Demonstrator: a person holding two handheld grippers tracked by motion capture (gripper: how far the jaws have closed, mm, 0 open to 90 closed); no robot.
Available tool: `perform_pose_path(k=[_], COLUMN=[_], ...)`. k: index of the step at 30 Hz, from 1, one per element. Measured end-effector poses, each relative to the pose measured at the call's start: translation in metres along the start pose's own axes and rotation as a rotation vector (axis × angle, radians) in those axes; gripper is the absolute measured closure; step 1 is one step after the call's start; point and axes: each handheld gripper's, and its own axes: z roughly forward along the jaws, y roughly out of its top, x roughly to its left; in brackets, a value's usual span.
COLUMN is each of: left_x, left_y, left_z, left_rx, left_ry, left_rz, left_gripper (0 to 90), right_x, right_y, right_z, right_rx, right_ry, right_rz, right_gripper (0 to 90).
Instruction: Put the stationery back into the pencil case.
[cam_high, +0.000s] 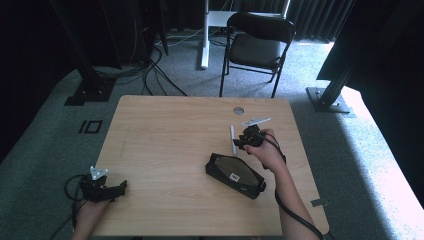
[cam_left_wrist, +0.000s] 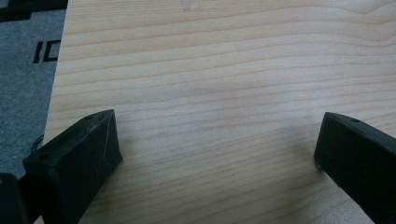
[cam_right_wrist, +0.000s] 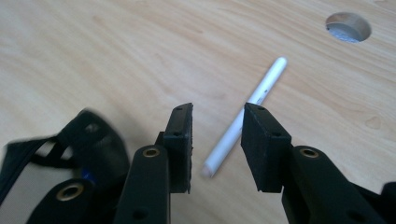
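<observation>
A white pen (cam_right_wrist: 247, 116) lies on the wooden table (cam_high: 165, 135), and in the high view the pen (cam_high: 232, 139) is at the right of the middle. My right gripper (cam_right_wrist: 217, 140) hovers over its near end, jaws a little apart and open, pads not touching the pen. In the high view that right gripper (cam_high: 239, 142) is held by a hand just beyond a black pencil case (cam_high: 235, 175). The case (cam_right_wrist: 88, 140) also shows at the lower left of the right gripper view. My left gripper (cam_left_wrist: 217, 154) rests over bare wood with its jaws wide open, near the front left corner (cam_high: 117, 189).
A round cable hole (cam_high: 238, 110) sits in the table beyond the pen. A black folding chair (cam_high: 257, 40) stands behind the table on grey carpet. Black frame posts (cam_high: 330, 95) stand at both sides. The table's left edge (cam_left_wrist: 56, 93) is close to the left gripper.
</observation>
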Motion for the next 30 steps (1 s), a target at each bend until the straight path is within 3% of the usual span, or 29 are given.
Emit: perform_pose_path(k=[10,24,30], left_x=[0.000,0.000,0.000], left_y=[0.000,0.000,0.000], left_z=[0.000,0.000,0.000], left_rx=[0.000,0.001,0.000], left_ry=[0.000,0.000,0.000], left_rz=[0.000,0.000,0.000], left_gripper=[0.6,0.6,0.6], right_x=[-0.007,-0.023,-0.024], right_y=[0.009,0.008,0.006], right_z=[0.026,0.066,0.075], right_rx=[0.017,0.077,0.101], right_ry=[-0.023,-0.111,-0.111], right_rz=[0.047,0.128,0.141], right_gripper=[63.1,61.7,61.8])
